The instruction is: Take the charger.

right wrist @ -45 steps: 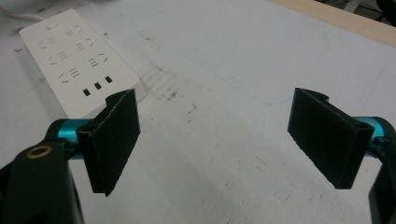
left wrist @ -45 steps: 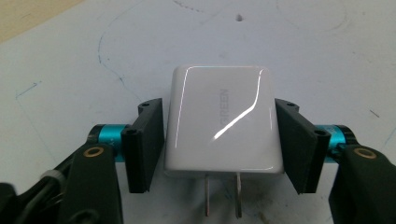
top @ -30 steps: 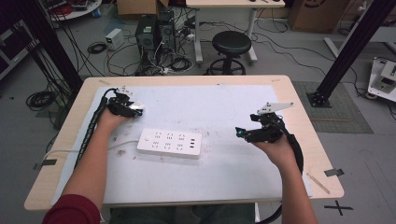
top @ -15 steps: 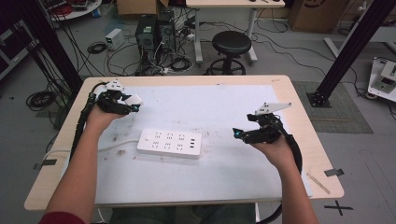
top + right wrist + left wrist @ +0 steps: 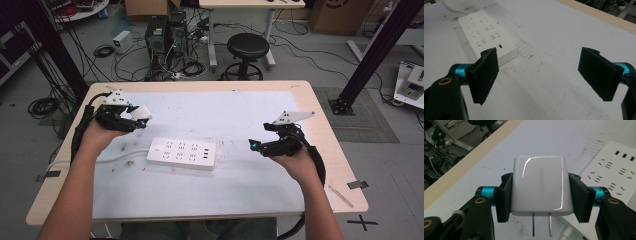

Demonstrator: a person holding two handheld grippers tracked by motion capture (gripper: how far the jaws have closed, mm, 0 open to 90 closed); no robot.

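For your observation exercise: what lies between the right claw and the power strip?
Nothing: in the high view, bare scuffed table separates the right claw from the power strip.

Even indoor light from above, moderately bright in high view; white table top (image 5: 240, 115) palest area, floor at frame edges darker. Shadows soft, short under power strip (image 5: 182, 153). High view slightly soft, fine detail smeared. Left gripper view: sharp glare streaks along upper edge and left side of glossy white charger (image 5: 539, 186), background at upper left blurred. Right gripper view: near black pads (image 5: 484, 75) slightly soft, table surface washed pale.
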